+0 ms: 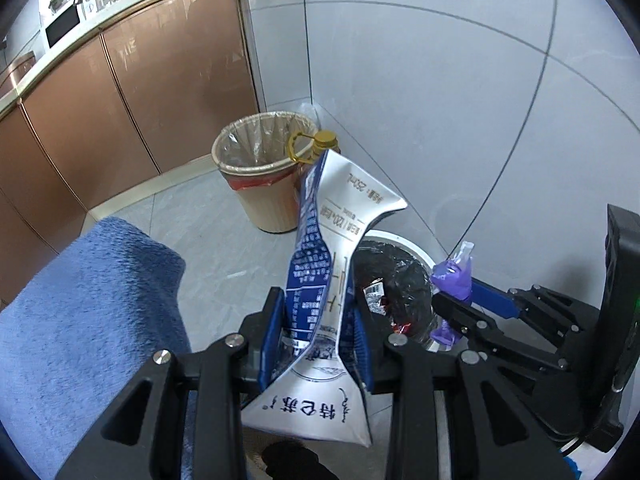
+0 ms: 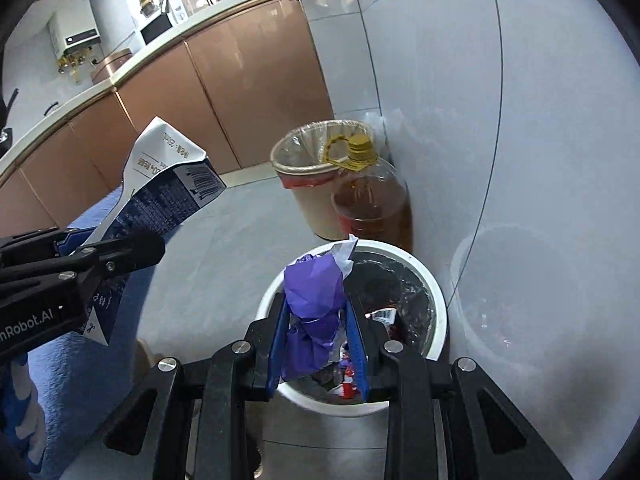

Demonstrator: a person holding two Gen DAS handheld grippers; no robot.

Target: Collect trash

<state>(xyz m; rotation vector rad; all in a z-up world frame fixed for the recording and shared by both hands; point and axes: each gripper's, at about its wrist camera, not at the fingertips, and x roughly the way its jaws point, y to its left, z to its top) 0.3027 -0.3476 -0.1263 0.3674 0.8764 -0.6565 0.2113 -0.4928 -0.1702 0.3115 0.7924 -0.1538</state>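
The left gripper [image 1: 316,344] fingers pinch a crushed milk carton [image 1: 324,264]; the right gripper [image 2: 318,344] fingers clamp a purple wrapper [image 2: 316,308], with the white bin [image 2: 436,320] beyond them.

white bin [image 2: 434,344] near rim: hidden behind the jaws
oil bottle [image 1: 325,145] body: hidden by the milk carton [image 1: 320,264]
counter [image 2: 132,60] items: too small to tell

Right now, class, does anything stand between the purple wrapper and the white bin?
Nothing visible does. The purple wrapper, held in the right gripper, hangs over the open mouth of the white bin, which holds some trash already.
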